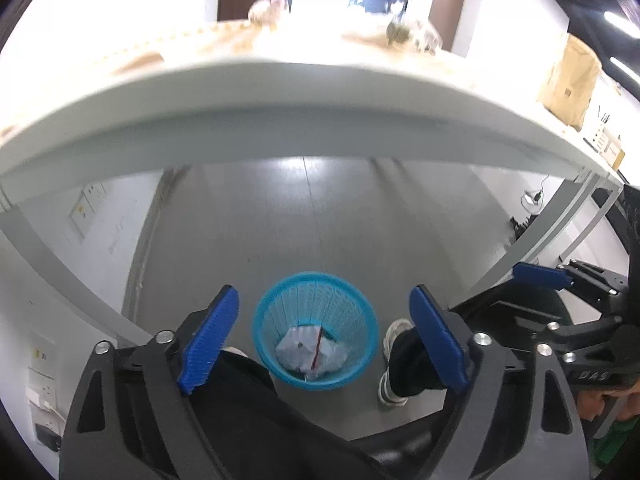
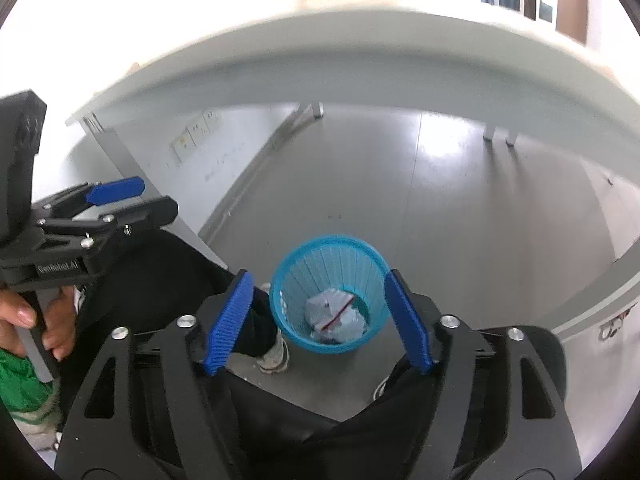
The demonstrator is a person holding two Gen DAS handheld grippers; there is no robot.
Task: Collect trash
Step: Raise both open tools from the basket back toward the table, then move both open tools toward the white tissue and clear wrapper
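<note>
A blue plastic wastebasket point(image 1: 316, 330) point(image 2: 330, 292) stands on the grey floor, straight below both grippers. Crumpled white trash with a red strip point(image 1: 310, 350) point(image 2: 334, 318) lies in its bottom. My left gripper point(image 1: 324, 340) hangs high above the basket, open, with nothing between its blue pads. My right gripper point(image 2: 320, 320) is also open and empty above the basket. Each gripper shows at the edge of the other's view, held side by side. More blurred, crumpled items point(image 1: 266, 12) lie on the tabletop beyond.
The grey edge of a table point(image 1: 280, 120) point(image 2: 360, 60) arches across just ahead. A person's dark trouser legs and white shoes point(image 1: 396, 360) point(image 2: 274, 356) flank the basket. A cardboard box point(image 1: 568, 80) stands on the table at right. A hand point(image 2: 24, 312) grips the left gripper's handle.
</note>
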